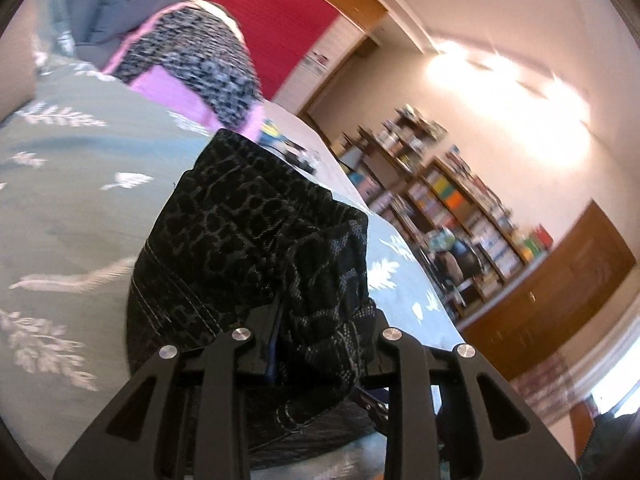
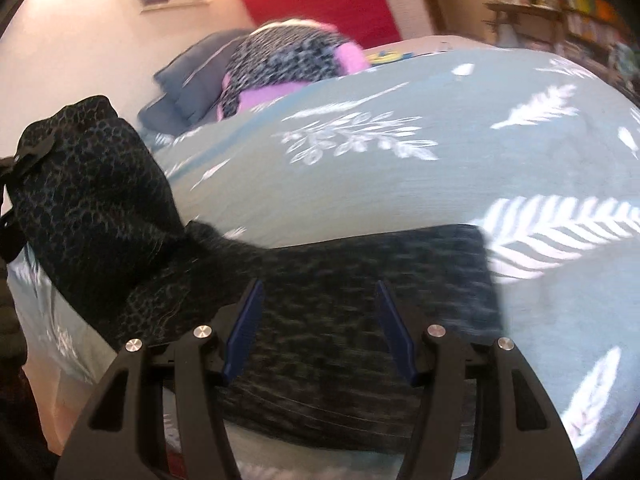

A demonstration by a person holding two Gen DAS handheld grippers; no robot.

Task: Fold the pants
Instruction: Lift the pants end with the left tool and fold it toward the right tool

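Left gripper: jaws clamped on bunched black leopard-patterned pants, raised off the pale blue leaf-print bedspread. Right gripper: jaws wide, empty, above the flat pants.

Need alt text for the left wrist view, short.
The left gripper is clamped on a bunch of black, scale-patterned pants, lifting it above a grey-green bedspread with white leaf prints. Behind, blurred: a pink and grey patterned cushion, a red panel and bookshelves.
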